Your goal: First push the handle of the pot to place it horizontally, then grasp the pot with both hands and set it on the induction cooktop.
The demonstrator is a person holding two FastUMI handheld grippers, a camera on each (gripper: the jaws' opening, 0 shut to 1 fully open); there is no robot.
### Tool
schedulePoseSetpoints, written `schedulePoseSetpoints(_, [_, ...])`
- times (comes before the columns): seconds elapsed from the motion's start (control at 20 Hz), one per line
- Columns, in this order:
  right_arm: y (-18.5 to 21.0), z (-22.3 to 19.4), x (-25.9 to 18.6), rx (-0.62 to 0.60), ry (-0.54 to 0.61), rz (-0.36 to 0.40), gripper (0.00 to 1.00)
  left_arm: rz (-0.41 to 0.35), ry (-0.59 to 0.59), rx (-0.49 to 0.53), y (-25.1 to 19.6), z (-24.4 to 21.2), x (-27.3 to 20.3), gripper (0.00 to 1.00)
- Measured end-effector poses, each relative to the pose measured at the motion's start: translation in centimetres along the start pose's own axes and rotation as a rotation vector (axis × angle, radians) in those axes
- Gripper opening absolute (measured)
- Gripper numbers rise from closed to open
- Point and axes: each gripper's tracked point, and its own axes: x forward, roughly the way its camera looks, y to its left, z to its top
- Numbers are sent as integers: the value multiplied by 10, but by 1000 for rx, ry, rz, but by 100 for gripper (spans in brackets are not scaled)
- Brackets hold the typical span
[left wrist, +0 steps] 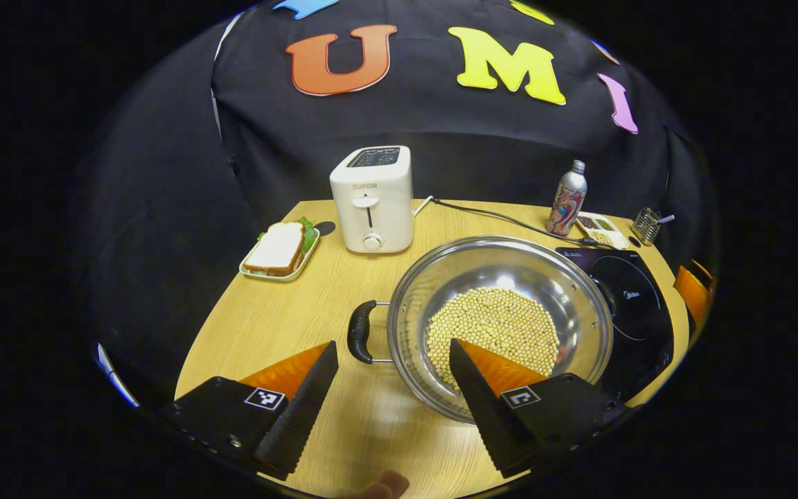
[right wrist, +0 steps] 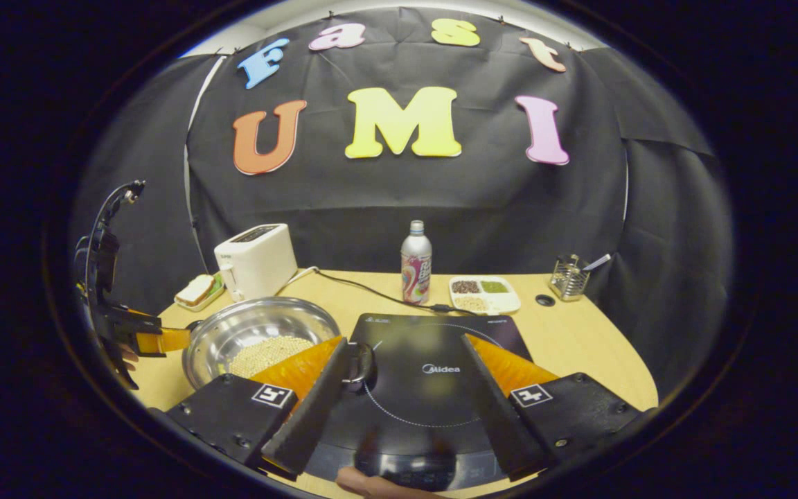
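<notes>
A steel pot (left wrist: 482, 267) holding pale beans sits on the wooden table, its two black handles pointing left and right. In the left gripper view the near handle (left wrist: 359, 331) lies just ahead of the gap of my open left gripper (left wrist: 392, 346), untouched. The black induction cooktop (left wrist: 631, 298) lies right of the pot. In the right gripper view my right gripper (right wrist: 406, 343) stands open over the cooktop (right wrist: 433, 374). The pot's other handle (right wrist: 361, 364) sits beside its left fingertip, and the pot (right wrist: 246, 326) lies to the left. The left gripper (right wrist: 143, 339) shows at the pot's far side.
A white toaster (left wrist: 373, 197) and a sandwich on a plate (left wrist: 280, 251) stand behind the pot. A bottle (right wrist: 415, 272), a divided dish (right wrist: 484, 294), a small metal holder (right wrist: 569, 277) and a black cable lie beyond the cooktop.
</notes>
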Motion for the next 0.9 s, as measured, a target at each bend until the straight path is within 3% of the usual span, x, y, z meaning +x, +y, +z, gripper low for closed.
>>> schedulePoseSetpoints(0.3, [32,-29,48,32,100,46,97,-4,49,-19,7,-11,37,97])
schedulePoseSetpoints(0.5, [39,-45,76,21,144,9,99,-5,92,-14,10,-22,60,96])
schedulePoseSetpoints(0.7, [52,-55,88,23,175,25,99,-15,112,-7,9,-27,72,87])
schedulePoseSetpoints(0.75, [56,-57,90,26,185,31,96,-9,116,-6,12,-28,76,92])
schedulePoseSetpoints(0.8, [56,-60,93,33,187,26,99,-14,119,-12,12,-27,75,78])
schedulePoseSetpoints(0.9, [60,-63,98,37,199,23,98,-20,120,-10,10,-27,76,76])
